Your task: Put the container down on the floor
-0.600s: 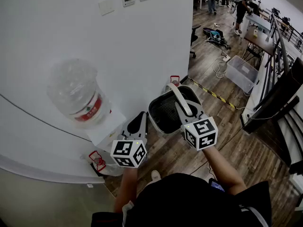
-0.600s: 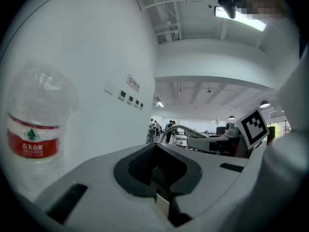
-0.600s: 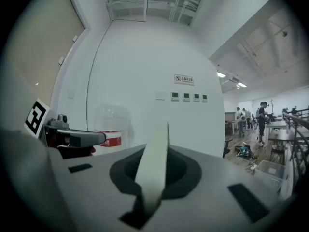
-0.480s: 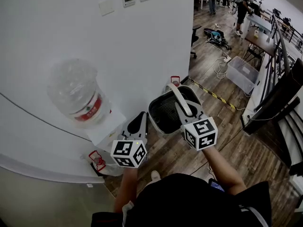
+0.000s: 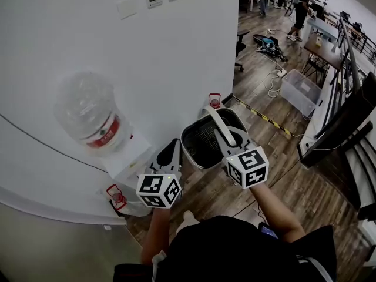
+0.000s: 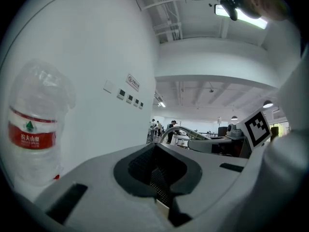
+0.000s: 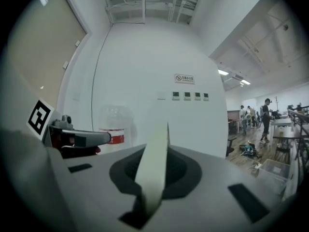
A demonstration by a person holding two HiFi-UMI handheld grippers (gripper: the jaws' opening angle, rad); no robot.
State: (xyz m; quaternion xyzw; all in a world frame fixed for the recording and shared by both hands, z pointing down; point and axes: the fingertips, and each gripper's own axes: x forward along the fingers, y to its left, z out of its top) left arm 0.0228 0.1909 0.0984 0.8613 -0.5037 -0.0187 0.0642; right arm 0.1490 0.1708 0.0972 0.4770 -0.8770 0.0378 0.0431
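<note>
The container [image 5: 202, 144] is a dark bin with a mesh inside and a white handle [image 5: 218, 124]. It hangs above the wooden floor [image 5: 282, 181], close to the white wall. My right gripper [image 5: 230, 138] is shut on that handle, and in the right gripper view the handle [image 7: 154, 158] runs up from between the closed jaws of the right gripper [image 7: 147, 197]. My left gripper [image 5: 174, 148] sits just left of the bin's rim. In the left gripper view the left gripper [image 6: 157, 173] is shut with nothing between its jaws.
A white water dispenser with a clear bottle [image 5: 88, 115] stands against the curved white wall [image 5: 153, 51] at my left. A clear plastic box [image 5: 299, 90], striped floor tape [image 5: 264, 117], cables, desks and people lie to the back right. A dark railing [image 5: 346, 128] runs along the right.
The container and both grippers have shifted slightly left and down in the head view. Both grips look the same.
</note>
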